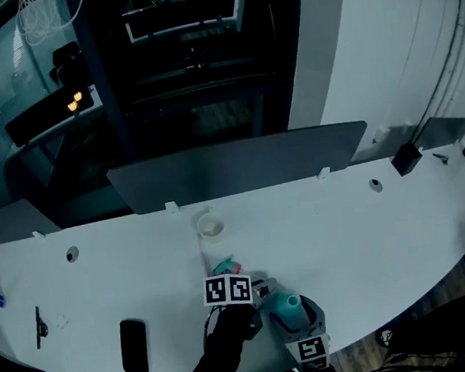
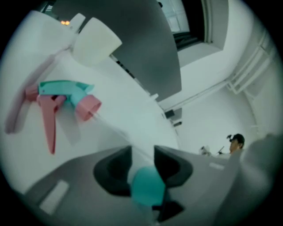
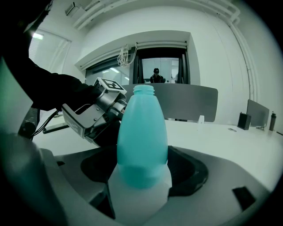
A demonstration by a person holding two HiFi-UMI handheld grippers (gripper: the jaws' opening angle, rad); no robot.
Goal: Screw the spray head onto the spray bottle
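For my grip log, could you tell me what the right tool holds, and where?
The spray bottle, clamped by the right tool around its lower body.

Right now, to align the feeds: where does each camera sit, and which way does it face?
Left gripper view: on the left hand-held gripper, facing the spray head; own jaws show.
Right gripper view: on the right hand-held gripper, facing the clamped spray bottle; own jaws show.
Head view: person's head, steeply down on the table; sleeve, both hand-held grippers show.
Head and right gripper views share the spray bottle.
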